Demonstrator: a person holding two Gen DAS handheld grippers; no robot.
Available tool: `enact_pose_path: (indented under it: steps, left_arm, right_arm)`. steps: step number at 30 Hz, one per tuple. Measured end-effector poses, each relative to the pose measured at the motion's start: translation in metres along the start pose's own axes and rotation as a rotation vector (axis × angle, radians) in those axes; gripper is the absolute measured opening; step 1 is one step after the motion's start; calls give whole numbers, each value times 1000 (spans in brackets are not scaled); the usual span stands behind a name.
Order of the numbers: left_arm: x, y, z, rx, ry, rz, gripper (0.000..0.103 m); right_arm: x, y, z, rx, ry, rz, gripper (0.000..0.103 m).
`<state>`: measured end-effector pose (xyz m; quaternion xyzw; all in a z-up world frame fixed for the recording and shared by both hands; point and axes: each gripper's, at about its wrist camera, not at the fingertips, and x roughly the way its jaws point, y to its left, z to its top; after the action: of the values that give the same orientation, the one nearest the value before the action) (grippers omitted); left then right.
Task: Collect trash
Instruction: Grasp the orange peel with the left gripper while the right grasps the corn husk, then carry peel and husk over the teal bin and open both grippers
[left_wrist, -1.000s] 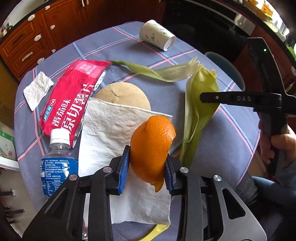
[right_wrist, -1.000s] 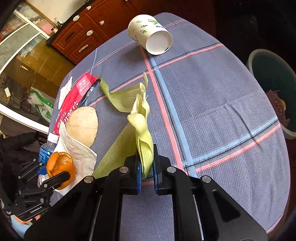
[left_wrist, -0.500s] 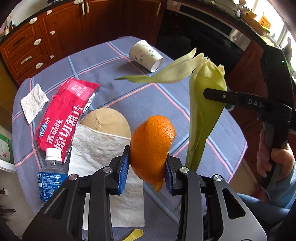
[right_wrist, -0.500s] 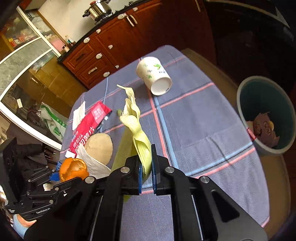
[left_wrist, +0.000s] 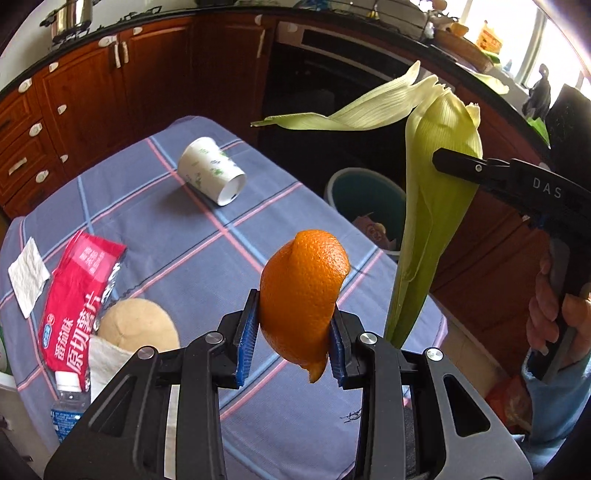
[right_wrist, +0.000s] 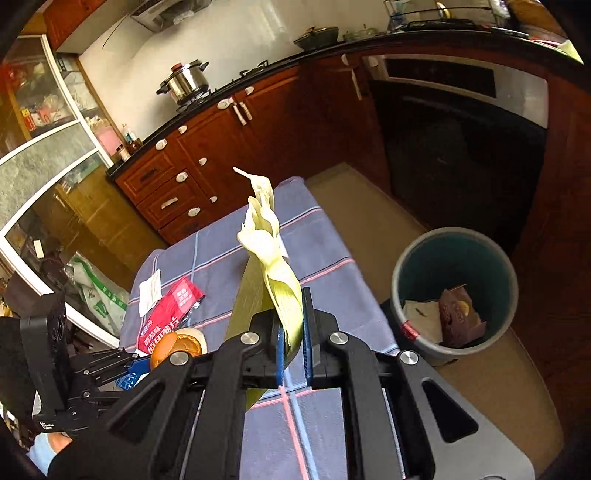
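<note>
Orange peel (left_wrist: 303, 295) sits pinched between the blue pads of the left gripper (left_wrist: 293, 341), lifted clear of the table (left_wrist: 207, 251). At 2 o'clock from it in the left wrist view, the right gripper (right_wrist: 293, 347) is clamped tight on a pale green corn husk (right_wrist: 280, 291), which hangs in the air with its leaves fanning upward; a hand (left_wrist: 554, 314) grips that tool's handle at 3 o'clock. A bin (right_wrist: 454, 291) stands on the floor just beside the table's far edge, at 3 o'clock in the right wrist view, with scraps of paper and wrapper inside. On the checked cloth lie a tipped paper cup (left_wrist: 212, 175) at 11 o'clock, a red packet (left_wrist: 79, 302) and a white tissue (left_wrist: 27, 275) at 9 o'clock, a round bun (left_wrist: 136, 325) on a napkin, and a bottle (left_wrist: 68, 404) at 8 o'clock.
</note>
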<state>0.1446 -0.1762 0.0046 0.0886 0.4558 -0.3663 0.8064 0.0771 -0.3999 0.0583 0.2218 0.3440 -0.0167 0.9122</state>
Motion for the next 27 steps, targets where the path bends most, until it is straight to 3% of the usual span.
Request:
enact_pose_path:
  steps: [6,10,18,27]
  left_arm:
    - [25,-52,33,84,10,-48,34]
    - [49,-86,54,129,27,-79,35]
    - [118,-129,84,156,100,-106,35]
    - [198,-143,113,118,196,-110,35]
  right_arm:
    - [-35,-46,17,41,-72,-93,7]
    - [-41,-77,20,62,-69,-153,7]
    - [-11,-143,18,131,2,-215,7]
    - [52,-192,27,169,149,-232,7]
